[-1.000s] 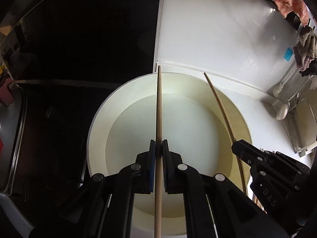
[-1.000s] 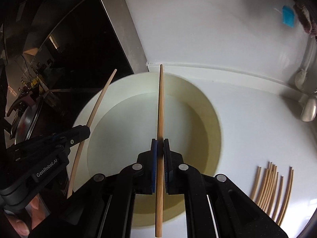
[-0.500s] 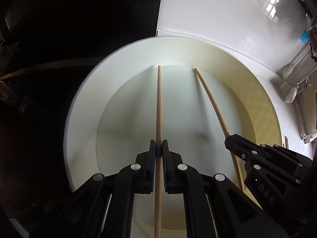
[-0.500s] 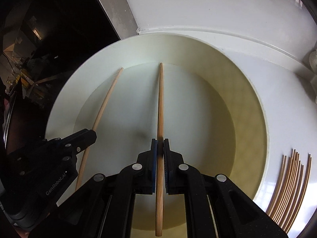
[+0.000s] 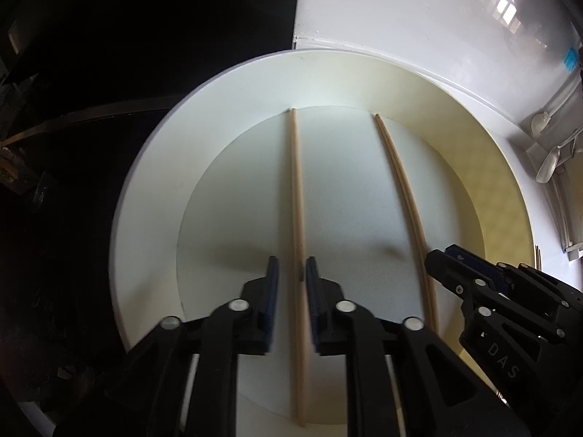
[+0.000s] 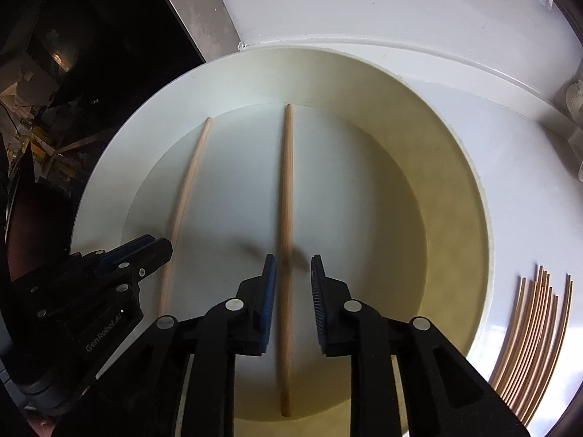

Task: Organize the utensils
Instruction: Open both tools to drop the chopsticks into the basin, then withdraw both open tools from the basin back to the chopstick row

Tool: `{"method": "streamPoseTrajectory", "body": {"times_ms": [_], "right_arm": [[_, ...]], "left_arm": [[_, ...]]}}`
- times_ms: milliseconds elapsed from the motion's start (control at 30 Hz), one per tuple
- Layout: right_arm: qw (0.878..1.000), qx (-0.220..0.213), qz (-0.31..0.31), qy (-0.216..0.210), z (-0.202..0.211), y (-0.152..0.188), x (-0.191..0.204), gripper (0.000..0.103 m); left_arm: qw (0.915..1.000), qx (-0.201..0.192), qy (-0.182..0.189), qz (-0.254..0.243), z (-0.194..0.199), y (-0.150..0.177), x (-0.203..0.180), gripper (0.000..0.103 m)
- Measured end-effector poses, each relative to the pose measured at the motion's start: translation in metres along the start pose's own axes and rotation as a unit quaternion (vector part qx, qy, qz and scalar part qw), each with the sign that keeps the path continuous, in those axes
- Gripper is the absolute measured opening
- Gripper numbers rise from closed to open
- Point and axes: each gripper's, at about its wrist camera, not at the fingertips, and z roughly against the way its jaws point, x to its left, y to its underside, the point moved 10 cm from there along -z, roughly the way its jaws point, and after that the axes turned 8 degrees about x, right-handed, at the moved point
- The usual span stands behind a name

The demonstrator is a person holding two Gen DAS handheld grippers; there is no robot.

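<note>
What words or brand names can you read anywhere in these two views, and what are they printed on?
"DAS": on the black body of the right gripper, seen from the left wrist.
"GenRobot.AI": on the black body of the left gripper, seen from the right wrist.
Blue sticker on the white wall: too small to read.

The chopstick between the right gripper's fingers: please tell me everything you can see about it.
The chopstick is a thin, round, light-brown stick that looks like wood or bamboo, bare and unmarked. It lies flat in the white round basin, its far end at the foot of the basin's far wall. The right gripper has just been opening: its fingers stand either side without pressing it. A second chopstick lies apart on its left, beside the left gripper.
</note>
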Motion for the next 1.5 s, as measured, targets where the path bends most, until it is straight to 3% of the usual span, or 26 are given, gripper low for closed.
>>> {"method": "streamPoseTrajectory", "body": {"times_ms": [167, 267, 300, 333, 467, 533, 833, 1267, 1500], "right_arm": [[1.0, -0.026, -0.002, 0.006, 0.024, 0.001, -0.009, 0.023], [0.999, -0.044, 0.001, 0.0, 0.042, 0.006, -0.012, 0.036], [0.999, -0.05, 0.004, -0.001, 0.049, 0.008, -0.013, 0.038], [0.998, -0.057, 0.008, -0.002, 0.054, 0.009, -0.013, 0.038], [0.997, -0.074, 0.025, -0.007, 0.081, 0.026, -0.016, 0.038], [0.996, -0.08, 0.024, -0.005, 0.093, 0.033, -0.023, 0.043], [0.994, -0.104, 0.026, 0.023, 0.144, 0.073, -0.068, 0.053], [0.994, -0.102, 0.008, 0.043, 0.18, 0.164, -0.17, 0.058], [0.994, -0.094, -0.012, 0.052, 0.177, 0.198, -0.226, 0.058]], "left_arm": [[0.9996, -0.018, -0.018, 0.01, 0.018, 0.003, 0.011, 0.031], [0.9986, -0.039, -0.034, 0.015, 0.036, 0.004, 0.016, 0.052], [0.9979, -0.05, -0.039, 0.015, 0.043, 0.005, 0.017, 0.069], [0.997, -0.061, -0.043, 0.016, 0.052, 0.006, 0.016, 0.076], [0.9956, -0.079, -0.048, 0.012, 0.082, 0.02, 0.019, 0.076], [0.9952, -0.085, -0.047, 0.012, 0.094, 0.026, 0.013, 0.078], [0.9933, -0.105, -0.049, 0.009, 0.131, 0.061, -0.037, 0.088], [0.9948, -0.098, -0.008, 0.027, 0.132, 0.121, -0.141, 0.095], [0.9955, -0.084, -0.041, 0.018, 0.124, 0.15, -0.174, 0.096]]}}
